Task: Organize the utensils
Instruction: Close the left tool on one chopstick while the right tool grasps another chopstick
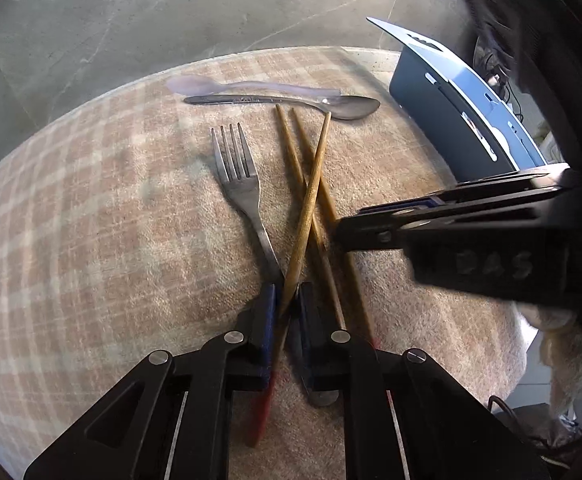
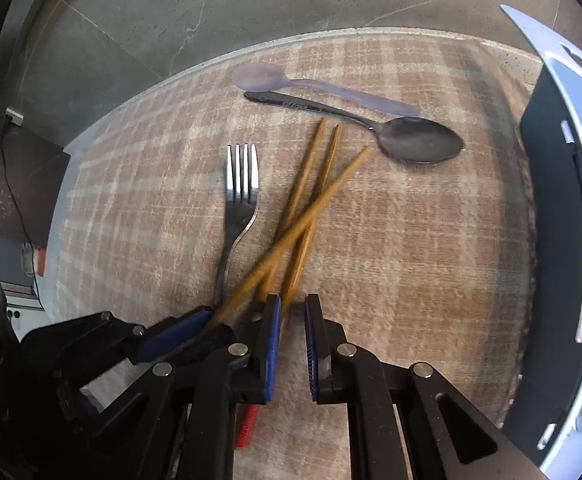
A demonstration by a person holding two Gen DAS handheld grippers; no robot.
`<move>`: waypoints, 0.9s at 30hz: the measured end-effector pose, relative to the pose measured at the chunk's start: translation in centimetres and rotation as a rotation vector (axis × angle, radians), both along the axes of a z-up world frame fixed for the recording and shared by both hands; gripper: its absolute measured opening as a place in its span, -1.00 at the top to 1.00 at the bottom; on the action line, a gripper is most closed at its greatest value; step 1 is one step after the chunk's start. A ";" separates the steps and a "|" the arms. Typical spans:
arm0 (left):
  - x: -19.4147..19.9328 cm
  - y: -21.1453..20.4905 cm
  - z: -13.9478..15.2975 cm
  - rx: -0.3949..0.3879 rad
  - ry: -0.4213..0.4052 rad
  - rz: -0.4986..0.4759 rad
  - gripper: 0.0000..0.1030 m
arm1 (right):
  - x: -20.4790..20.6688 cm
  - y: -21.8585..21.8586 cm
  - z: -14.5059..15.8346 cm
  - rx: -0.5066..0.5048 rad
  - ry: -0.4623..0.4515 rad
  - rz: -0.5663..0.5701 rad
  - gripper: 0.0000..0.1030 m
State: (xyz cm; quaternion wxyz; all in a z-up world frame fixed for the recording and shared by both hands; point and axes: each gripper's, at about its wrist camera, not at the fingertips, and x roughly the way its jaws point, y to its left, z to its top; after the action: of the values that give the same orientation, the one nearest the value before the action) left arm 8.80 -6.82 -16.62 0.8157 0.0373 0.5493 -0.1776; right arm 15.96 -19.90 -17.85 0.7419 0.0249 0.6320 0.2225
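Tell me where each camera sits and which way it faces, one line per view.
Left wrist: on the left gripper, facing steeply down at the checked beige cloth; its fingers pinch one of the wooden chopsticks, and the right gripper enters from the right.
Right wrist: on the right gripper, facing steeply down; the left gripper shows lower left.
Shared: chopsticks, steel fork, steel spoon, blue-grey slotted bin.
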 end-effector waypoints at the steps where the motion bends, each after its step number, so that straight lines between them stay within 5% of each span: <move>1: 0.0 0.3 0.0 -0.002 0.001 0.002 0.81 | 0.1 -0.3 -0.1 -0.014 -0.003 -0.003 0.88; 11: -0.2 0.8 0.3 -0.019 0.019 0.024 0.84 | 0.4 -2.2 -0.2 0.151 0.071 -0.072 0.82; 27: -0.5 1.4 0.7 -0.023 0.018 0.037 0.85 | 0.2 1.2 -0.9 0.050 0.064 -0.012 0.80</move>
State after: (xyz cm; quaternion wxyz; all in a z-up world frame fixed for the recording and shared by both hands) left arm 8.33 -5.43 -15.95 0.8141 0.0161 0.5552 -0.1694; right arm 16.20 -18.72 -18.74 0.7218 0.0542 0.6495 0.2328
